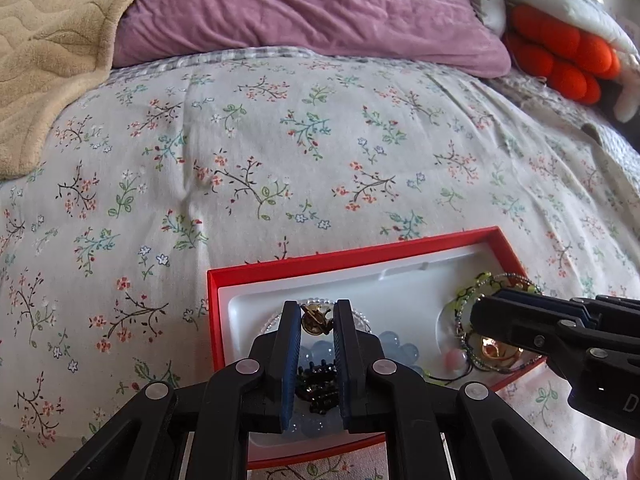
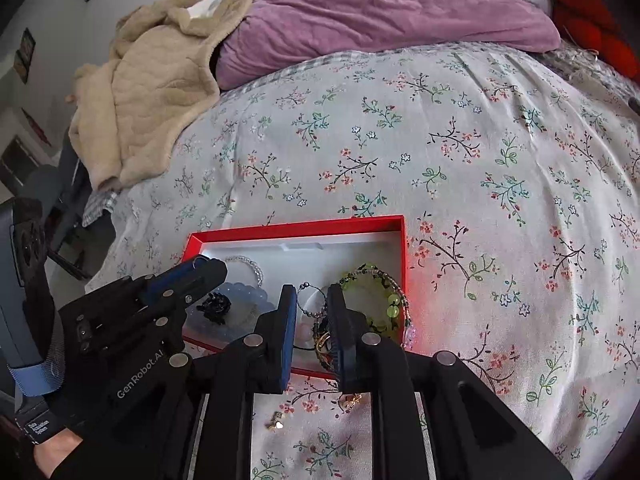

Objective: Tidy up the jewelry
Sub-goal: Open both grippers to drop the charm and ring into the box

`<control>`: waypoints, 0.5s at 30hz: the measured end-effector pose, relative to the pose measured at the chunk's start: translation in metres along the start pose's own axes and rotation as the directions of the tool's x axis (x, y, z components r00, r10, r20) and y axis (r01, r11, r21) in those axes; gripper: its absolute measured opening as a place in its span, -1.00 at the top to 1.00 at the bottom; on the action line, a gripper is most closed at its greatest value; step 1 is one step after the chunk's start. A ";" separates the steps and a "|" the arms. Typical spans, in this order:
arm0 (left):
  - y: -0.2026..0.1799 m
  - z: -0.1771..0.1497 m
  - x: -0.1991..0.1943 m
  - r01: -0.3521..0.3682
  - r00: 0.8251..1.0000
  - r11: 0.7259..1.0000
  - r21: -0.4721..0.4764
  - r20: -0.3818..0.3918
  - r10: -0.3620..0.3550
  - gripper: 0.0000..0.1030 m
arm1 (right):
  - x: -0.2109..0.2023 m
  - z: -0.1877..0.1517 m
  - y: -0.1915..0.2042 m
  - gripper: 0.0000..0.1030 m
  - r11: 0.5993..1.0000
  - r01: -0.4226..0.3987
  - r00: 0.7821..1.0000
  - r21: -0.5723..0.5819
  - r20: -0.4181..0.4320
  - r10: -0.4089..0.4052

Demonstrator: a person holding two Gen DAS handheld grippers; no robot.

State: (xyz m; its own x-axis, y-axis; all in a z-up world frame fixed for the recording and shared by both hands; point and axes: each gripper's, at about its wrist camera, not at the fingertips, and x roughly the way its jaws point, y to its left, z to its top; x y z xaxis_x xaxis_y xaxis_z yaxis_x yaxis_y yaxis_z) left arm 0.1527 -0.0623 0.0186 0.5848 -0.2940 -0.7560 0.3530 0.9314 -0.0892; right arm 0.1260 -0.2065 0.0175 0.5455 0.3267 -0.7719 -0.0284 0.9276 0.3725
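Starting at the left, we see the left gripper point(image 1: 316, 312) hanging over the left part of the red box point(image 1: 214, 320), which lies on the floral bedspread point(image 1: 280, 152). Its jaws stand almost closed, and a small gold piece point(image 1: 316, 320) shows in the narrow gap between the tips. We cannot tell whether the pads actually pinch it or merely frame it. Below it in the white tray insert point(image 1: 256, 300) lie pale blue beads point(image 1: 396, 350), a clear bead bracelet point(image 2: 248, 264) and a dark beaded cluster point(image 2: 216, 304). Sorting seems well under way, with like pieces grouped in the tray's hollows.

Moving right, the right gripper point(image 2: 312, 300) hovers over the round hollow where the green bead bracelet point(image 2: 372, 300) coils with thin chains and a gold pendant point(image 1: 490, 348). Its jaws are also nearly closed, and from our views we cannot say whether they grip a strand. On the cloth just in front of the box, a small gold charm point(image 2: 274, 424) waits outside, presumably yet to be put away.

The soft bedspread probably lets the box tilt and small pieces sink into folds. Beyond lie a beige blanket point(image 2: 152, 92), a purple pillow point(image 1: 304, 12) and an orange cushion point(image 1: 560, 56).
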 end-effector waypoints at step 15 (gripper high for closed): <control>-0.001 -0.008 -0.031 -0.034 0.999 0.999 0.030 0.020 0.033 -0.03 | -0.026 -0.003 0.003 0.07 1.000 -0.018 1.000 0.012 0.025 0.018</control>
State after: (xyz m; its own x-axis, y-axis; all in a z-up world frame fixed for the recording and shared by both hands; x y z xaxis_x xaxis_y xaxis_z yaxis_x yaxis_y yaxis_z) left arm 0.1283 -0.0518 0.0372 0.6110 -0.2672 -0.7452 0.3548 0.9339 -0.0440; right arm 0.1087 -0.2120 0.0371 0.5658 0.3385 -0.7519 -0.0285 0.9194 0.3924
